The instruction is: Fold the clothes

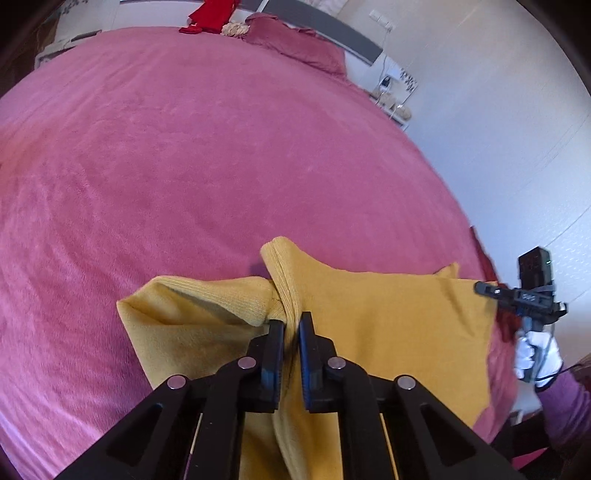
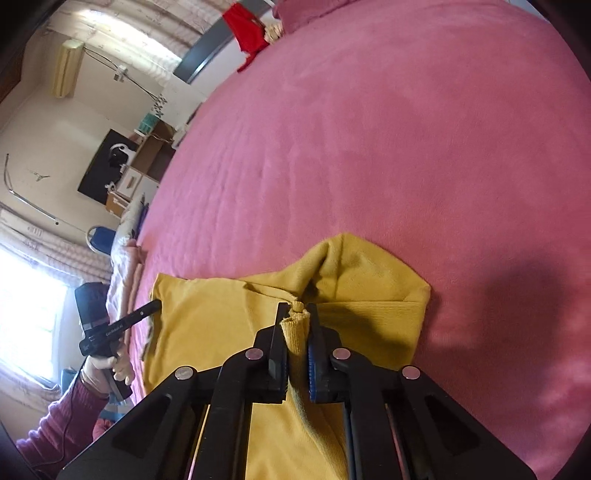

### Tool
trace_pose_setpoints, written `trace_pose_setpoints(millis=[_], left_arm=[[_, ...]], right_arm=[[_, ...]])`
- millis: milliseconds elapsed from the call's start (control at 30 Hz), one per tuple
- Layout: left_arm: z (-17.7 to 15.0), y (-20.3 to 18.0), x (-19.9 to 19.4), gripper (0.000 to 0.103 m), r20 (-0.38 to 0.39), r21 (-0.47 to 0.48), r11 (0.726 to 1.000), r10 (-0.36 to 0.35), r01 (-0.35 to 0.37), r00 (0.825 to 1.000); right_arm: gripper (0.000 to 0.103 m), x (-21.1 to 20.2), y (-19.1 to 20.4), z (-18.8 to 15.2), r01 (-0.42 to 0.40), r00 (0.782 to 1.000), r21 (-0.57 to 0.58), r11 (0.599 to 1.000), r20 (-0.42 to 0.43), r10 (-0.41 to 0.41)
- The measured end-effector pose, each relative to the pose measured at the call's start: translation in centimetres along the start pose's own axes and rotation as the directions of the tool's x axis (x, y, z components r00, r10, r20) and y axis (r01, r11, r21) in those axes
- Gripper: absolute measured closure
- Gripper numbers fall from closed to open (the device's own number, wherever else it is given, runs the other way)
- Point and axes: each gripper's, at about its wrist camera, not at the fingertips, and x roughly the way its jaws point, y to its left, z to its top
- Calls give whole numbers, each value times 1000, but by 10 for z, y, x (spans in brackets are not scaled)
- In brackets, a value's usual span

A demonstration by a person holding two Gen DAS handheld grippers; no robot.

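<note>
- Left gripper (image 1: pixel 291 325): jaws pinching a bunched ribbed edge of the yellow garment (image 1: pixel 388 317).
- Yellow garment: spread partly flat on the pink bed cover (image 1: pixel 207 155), near its close edge, stretched between both grippers.
- Right gripper (image 2: pixel 295 317): jaws pinching a ribbed fold of the same garment.
- Red cloth (image 1: pixel 212 14): far end of bed, well apart.
</note>
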Motion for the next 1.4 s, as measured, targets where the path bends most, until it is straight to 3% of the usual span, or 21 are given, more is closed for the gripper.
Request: trace_pose_setpoints(millis=[167, 333, 400, 533, 633, 700, 767, 867, 967, 1067, 1167, 1233, 1300, 1400], left_arm=[[-17, -10, -36, 97, 90, -30, 997, -75, 78, 993], [-28, -13, -44, 96, 84, -19, 995, -98, 100, 992], [-15, -5, -23, 95, 44, -58, 992, -106, 108, 993], [-4, 17, 8, 94, -8, -164, 986, -3, 2, 1000], [-5, 38, 21, 91, -9, -326, 943, -76, 69, 997], [-8, 39, 17, 91, -6, -361, 925, -130, 119, 992], [-12, 30, 9, 94, -22, -328, 932, -170, 154, 985], [-17, 9, -22, 99, 53, -184, 973, -135, 143, 989], [-17, 23, -26, 98, 89, -208, 975, -57, 75, 994], [-27, 29, -22, 100, 35, -207, 978, 27, -19, 999], [-42, 31, -31, 93, 40, -207, 978, 12, -3, 999], [-54, 33, -40, 93, 71, -195, 981, -6, 20, 997], [-71, 21, -45, 92, 76, -129, 992, -4, 14, 997], [-101, -4, -49, 91, 58, 21, 999, 26, -28, 998]], right_arm=[[95, -15, 20, 0, -20, 1000, -31, 999, 24, 21], [95, -18, 38, 13, -12, 999, -67, 998, 51, 16], [95, -10, 37, 18, -11, 999, -53, 999, 45, 13], [95, 18, 27, 31, 30, 1000, -12, 999, -8, -31], [95, 27, 23, 39, 46, 999, -1, 999, -18, -46], [95, 31, 21, 45, 55, 998, 6, 998, -22, -55], [95, 25, 22, 47, 34, 999, 11, 999, -1, -34], [96, 18, 25, 48, 23, 999, 5, 1000, 27, -23], [96, 11, 21, 40, 24, 998, 17, 1000, 53, -25], [92, 3, 14, 27, 24, 996, 39, 999, 80, -27], [91, -4, 8, 15, 24, 994, 62, 998, 106, -31], [82, -9, 4, 6, 24, 992, 77, 997, 123, -33], [53, -12, 1, -10, 18, 991, 97, 995, 127, -30], [47, -17, -2, -45, 2, 993, 133, 991, 118, -18]])
